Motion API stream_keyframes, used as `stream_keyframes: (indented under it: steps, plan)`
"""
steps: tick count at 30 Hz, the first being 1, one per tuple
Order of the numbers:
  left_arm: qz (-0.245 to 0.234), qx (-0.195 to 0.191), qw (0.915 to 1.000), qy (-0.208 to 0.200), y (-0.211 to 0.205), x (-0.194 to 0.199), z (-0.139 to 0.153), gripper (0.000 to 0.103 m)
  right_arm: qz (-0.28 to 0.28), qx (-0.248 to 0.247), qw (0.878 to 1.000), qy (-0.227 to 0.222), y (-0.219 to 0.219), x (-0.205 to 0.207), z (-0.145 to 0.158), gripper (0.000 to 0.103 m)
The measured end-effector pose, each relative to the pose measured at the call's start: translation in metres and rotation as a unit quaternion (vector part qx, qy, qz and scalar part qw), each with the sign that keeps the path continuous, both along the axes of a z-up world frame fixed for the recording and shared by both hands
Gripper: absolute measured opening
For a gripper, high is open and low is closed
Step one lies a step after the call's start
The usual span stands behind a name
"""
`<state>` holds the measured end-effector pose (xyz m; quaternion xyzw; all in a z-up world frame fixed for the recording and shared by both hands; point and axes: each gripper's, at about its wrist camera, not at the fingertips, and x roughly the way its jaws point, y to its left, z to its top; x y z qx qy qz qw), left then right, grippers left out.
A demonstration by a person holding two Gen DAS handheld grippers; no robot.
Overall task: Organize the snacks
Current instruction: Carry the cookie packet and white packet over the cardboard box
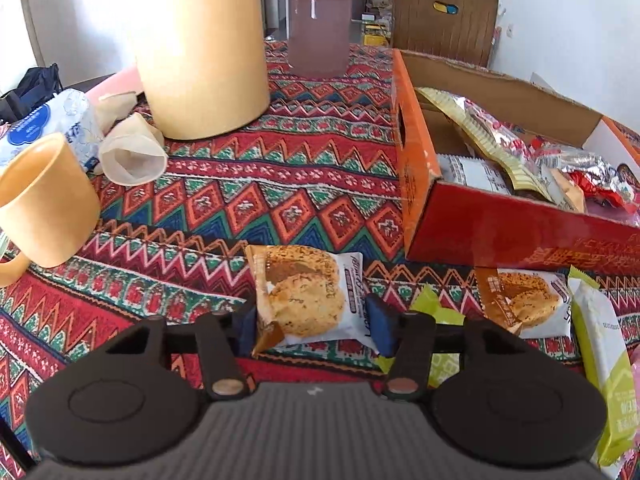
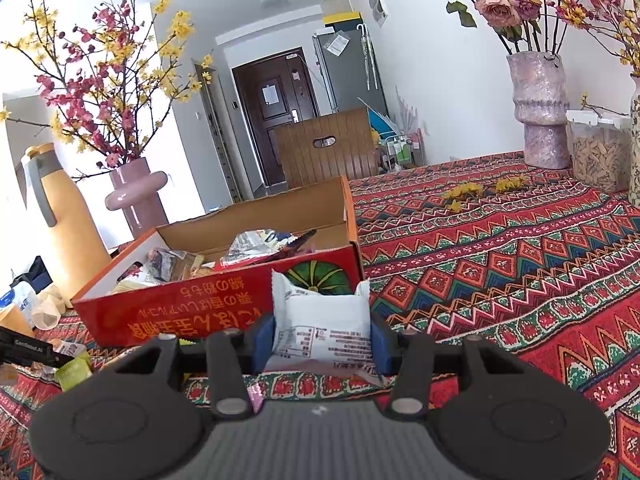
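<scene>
On the patterned red woven tablecloth point(image 1: 280, 160), the open red-and-orange cardboard box point(image 1: 480, 232) of snacks lies far right of the left gripper point(image 1: 310, 322). Risk: its blue pads point(image 1: 380, 324) pinch only the near end of the brown-and-white cookie packet point(image 1: 304, 296), so the slick wrapper may slip when lifted. Right gripper point(image 2: 320, 342) pinches a white sealed snack packet point(image 2: 320, 320) between its fingers, near the box's front wall; a low carry could snag there.
</scene>
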<state>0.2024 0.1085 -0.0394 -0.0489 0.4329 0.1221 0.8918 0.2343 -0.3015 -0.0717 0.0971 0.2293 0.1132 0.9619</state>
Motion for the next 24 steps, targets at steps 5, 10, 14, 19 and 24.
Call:
stream_keyframes:
  steps: [5, 10, 14, 19, 24]
  plan:
    - [-0.002, -0.001, 0.9995, -0.031, 0.003, -0.010, 0.015, 0.055, -0.001, -0.003, 1.000, 0.000, 0.001, 0.000, 0.000, 0.048]
    - [-0.009, -0.001, 0.9978, -0.065, 0.001, -0.020, 0.032, 0.055, 0.002, -0.002, 1.000, -0.006, 0.001, -0.002, 0.000, 0.048]
    - [-0.011, -0.007, 0.9962, -0.086, 0.000, -0.024, 0.042, 0.055, 0.002, -0.004, 1.000, -0.017, 0.001, -0.005, 0.004, 0.048]
    - [-0.022, -0.005, 0.9943, -0.105, -0.005, -0.026, 0.053, 0.055, 0.010, -0.019, 0.999, -0.033, 0.001, -0.012, 0.017, 0.048]
    - [-0.040, -0.002, 0.9918, -0.122, -0.015, -0.025, 0.063, 0.055, 0.015, -0.047, 0.997, -0.058, 0.000, -0.013, 0.037, 0.048]
